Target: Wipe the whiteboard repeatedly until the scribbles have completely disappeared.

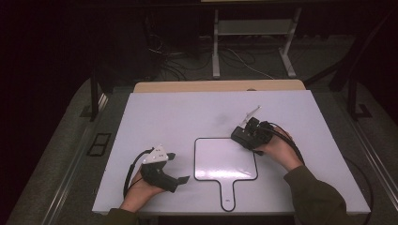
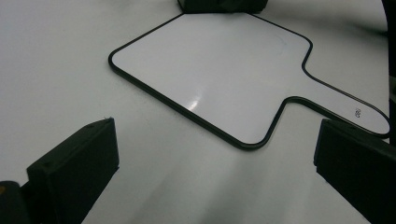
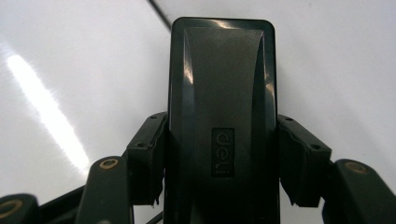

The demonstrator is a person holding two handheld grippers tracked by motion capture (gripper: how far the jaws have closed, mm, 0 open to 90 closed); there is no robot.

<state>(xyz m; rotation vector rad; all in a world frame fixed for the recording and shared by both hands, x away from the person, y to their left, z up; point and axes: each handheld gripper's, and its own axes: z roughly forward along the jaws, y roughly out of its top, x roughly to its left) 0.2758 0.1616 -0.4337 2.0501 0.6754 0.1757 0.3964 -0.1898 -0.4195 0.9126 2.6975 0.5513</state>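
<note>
We had the right hand-held gripper (image 1: 247, 133) clamped on the black eraser (image 3: 222, 102) at the small whiteboard's (image 1: 224, 159) far right corner, ready for wiping; left hand-held gripper (image 1: 176, 168) gaped empty, near left on the desk (image 1: 187, 108).

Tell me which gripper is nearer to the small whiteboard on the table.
Right. The right gripper, shut on a black eraser, is at the whiteboard's far right corner. The left gripper, jaws open, rests on the table a short gap off its left edge.

Right gripper (image 1: 245, 134) holds black eraser (image 1: 240, 137) at whiteboard (image 1: 225, 161) corner
</note>
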